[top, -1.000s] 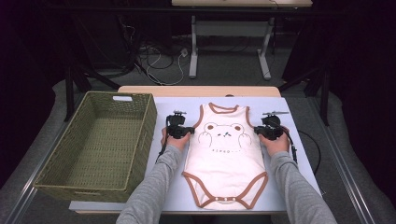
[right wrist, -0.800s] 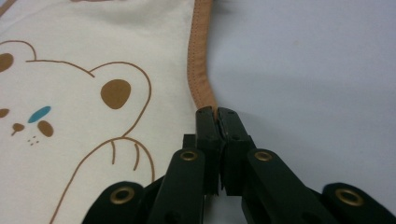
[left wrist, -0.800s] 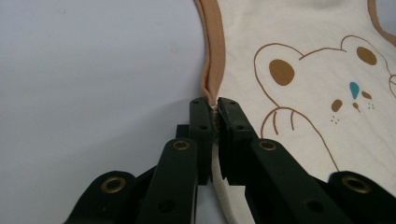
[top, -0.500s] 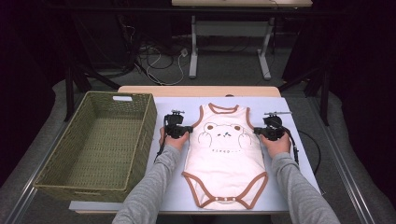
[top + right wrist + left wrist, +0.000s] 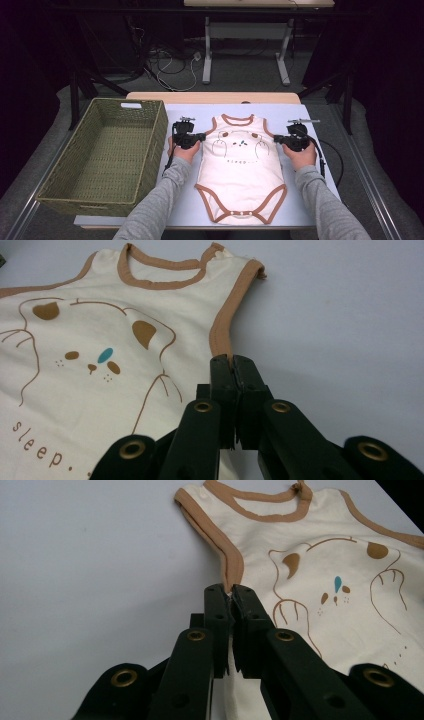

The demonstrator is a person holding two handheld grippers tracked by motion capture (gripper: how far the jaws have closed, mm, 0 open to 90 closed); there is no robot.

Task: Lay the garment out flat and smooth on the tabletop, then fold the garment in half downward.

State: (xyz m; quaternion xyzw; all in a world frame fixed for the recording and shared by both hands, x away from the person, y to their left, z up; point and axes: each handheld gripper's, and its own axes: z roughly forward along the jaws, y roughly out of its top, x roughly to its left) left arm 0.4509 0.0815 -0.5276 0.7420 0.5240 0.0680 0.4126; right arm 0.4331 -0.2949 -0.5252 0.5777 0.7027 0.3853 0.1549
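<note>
So closest to the camera you've got the snap end of the baby bodysuit point(image 5: 241, 172), lying flat on the pale table point(image 5: 310, 200) face up. Further up, the left gripper point(image 5: 229, 596) is pinched tight on the brown trim at one armhole, and the right gripper point(image 5: 231, 362) is clamped on the armhole trim on the opposite side. Looks like the grab step of a fold to me. The next move probably needs both sides lifted evenly so it doesn't skew. The wicker basket point(image 5: 150, 150) sits off to the left.
</note>
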